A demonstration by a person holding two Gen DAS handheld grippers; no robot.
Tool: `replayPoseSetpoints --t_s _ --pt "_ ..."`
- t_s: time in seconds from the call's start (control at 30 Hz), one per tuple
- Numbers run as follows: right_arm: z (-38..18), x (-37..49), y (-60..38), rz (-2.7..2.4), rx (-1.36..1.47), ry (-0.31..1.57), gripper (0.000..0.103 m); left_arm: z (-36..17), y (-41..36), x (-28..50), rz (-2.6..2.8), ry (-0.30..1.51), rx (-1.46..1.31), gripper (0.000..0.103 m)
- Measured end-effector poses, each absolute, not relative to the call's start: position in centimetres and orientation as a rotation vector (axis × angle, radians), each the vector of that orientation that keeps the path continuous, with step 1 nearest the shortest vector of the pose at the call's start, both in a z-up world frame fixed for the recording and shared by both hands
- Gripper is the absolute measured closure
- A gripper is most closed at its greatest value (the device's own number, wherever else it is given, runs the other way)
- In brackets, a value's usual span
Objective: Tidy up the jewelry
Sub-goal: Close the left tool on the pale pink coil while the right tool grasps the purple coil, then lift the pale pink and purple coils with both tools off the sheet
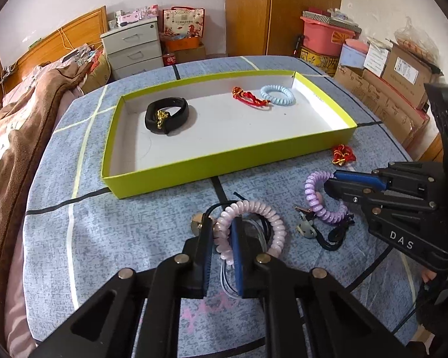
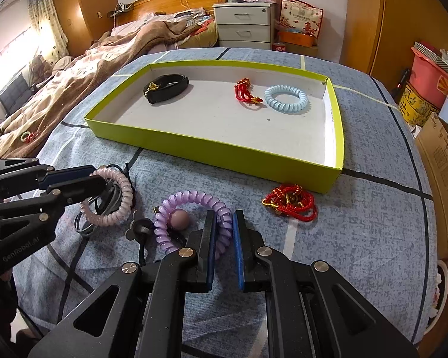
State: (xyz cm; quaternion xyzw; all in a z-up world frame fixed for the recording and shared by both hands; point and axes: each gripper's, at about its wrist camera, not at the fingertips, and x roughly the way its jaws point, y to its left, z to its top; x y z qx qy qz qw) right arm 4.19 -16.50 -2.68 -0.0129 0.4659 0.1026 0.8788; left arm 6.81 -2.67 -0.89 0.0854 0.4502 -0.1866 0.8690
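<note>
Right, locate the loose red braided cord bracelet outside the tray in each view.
Left wrist view: the red braided cord bracelet lies right of centre, just below the tray's near right corner.
Right wrist view: centre-right, below the same corner.
Shared landmark: the lime-green cardboard tray.

My left wrist camera looks steeply down along my jaws, close over the bench [image 1: 134, 223], facing the green tray [image 1: 224, 158]. My right wrist camera does likewise from the right. Both views share the tray [image 2: 254, 155] and the opposite gripper.
</note>
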Motion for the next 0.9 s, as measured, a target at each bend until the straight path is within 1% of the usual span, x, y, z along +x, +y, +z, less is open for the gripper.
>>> replayPoseSetpoints --t_s 0.4,0.9 --pt "-2.2 3.8 -17.0 0.236 0.031 0.965 0.093 -0.3 -2.0 6.8 -0.406 0.933 0.114 0.09" --pt "0.1 3.0 -17.4 0.239 0.076 0.91 0.093 1.2 -0.6 6.7 -0.436 0.904 0.028 0.09"
